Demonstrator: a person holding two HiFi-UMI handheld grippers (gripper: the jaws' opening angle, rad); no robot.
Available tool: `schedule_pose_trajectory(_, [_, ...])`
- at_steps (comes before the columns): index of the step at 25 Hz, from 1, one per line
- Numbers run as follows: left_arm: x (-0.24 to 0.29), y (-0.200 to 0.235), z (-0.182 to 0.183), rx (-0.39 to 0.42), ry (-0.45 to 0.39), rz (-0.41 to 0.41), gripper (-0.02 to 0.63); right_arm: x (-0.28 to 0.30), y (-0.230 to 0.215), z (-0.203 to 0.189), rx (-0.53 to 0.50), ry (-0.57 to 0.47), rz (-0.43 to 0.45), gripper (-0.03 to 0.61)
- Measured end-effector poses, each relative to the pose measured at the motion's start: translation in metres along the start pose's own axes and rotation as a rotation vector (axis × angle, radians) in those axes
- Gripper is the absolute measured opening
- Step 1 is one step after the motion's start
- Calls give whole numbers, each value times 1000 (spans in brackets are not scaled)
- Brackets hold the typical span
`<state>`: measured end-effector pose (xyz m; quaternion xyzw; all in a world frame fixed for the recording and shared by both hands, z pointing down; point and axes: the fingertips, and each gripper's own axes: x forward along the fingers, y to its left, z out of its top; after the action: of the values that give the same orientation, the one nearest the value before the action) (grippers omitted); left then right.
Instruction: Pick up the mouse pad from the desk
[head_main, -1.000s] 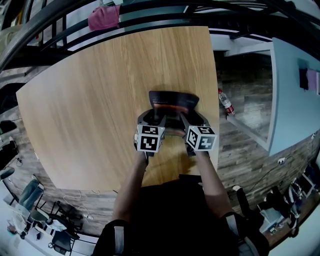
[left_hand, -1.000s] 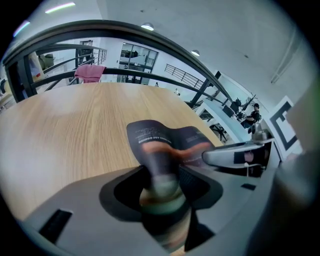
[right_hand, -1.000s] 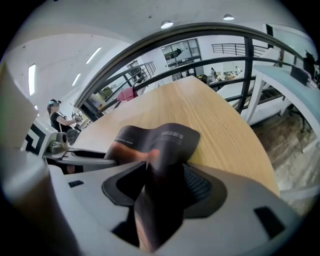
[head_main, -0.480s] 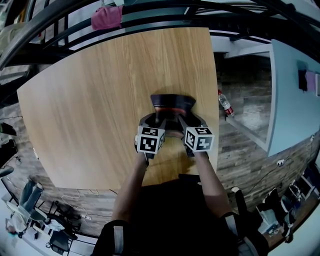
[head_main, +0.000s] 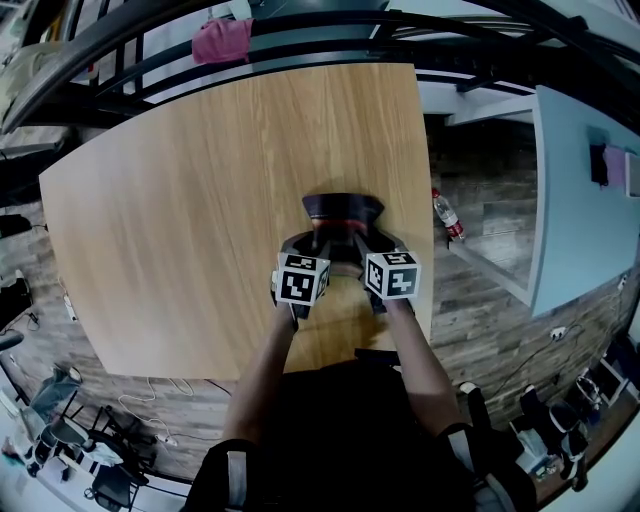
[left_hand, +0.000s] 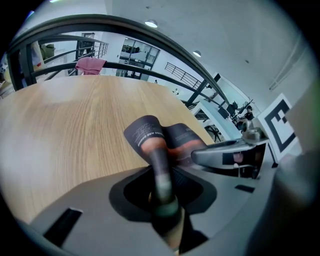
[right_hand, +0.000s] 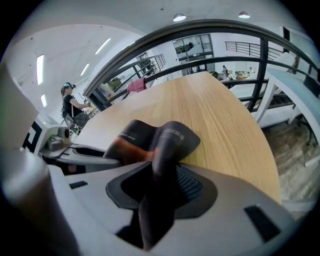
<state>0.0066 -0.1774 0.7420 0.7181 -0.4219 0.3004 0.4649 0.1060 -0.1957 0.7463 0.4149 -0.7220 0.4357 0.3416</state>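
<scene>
L hand-held gripper (head_main: 316, 243) & R hand-held gripper (head_main: 362, 243) side by side, jaws just closing, both clamped on near edge of mouse pad (head_main: 343, 208). Pad buckled upward betw. them, nr right edge of tabletop (head_main: 200, 200).

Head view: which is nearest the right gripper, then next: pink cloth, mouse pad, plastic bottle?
1. Mouse pad, between the right gripper's jaws, which have just been closing.
2. Plastic bottle, on the floor, right.
3. Pink cloth, on the far railing.

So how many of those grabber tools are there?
2. The left gripper and right gripper sit at the near edge of the mouse pad; their jaws have just been closing and pinch it. None seems hidden.
</scene>
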Motion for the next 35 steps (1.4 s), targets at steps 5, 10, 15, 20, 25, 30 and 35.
schedule_pose_trajectory(5, [-3, -5, 0, -6, -12, -3, 121, -4, 2, 0, -12, -6, -1, 136])
schedule_pose_trajectory(10, [-9, -9, 2, 0, -28, 0, 118, -11, 4, 3, -13, -23, 5, 130])
schedule_pose_trajectory(15, [-20, -13, 6, 31, -41, 9, 119, -21, 9, 6, -27, -49, 24, 130])
schedule_pose_trajectory(20, [-31, -21, 13, 64, -66, 23, 118, -36, 13, 13, -40, -86, 36, 129])
schedule_pose_trajectory(25, [-46, -35, 20, 102, -107, 27, 118, -55, 17, 19, -34, -133, 54, 120])
schedule_pose_trajectory(30, [-64, -46, 27, 104, -160, 49, 117, -77, 24, 27, -52, -180, 82, 118])
schedule_pose_trajectory(35, [-84, -59, 30, 96, -227, 88, 117, -97, 31, 33, -98, -225, 109, 119])
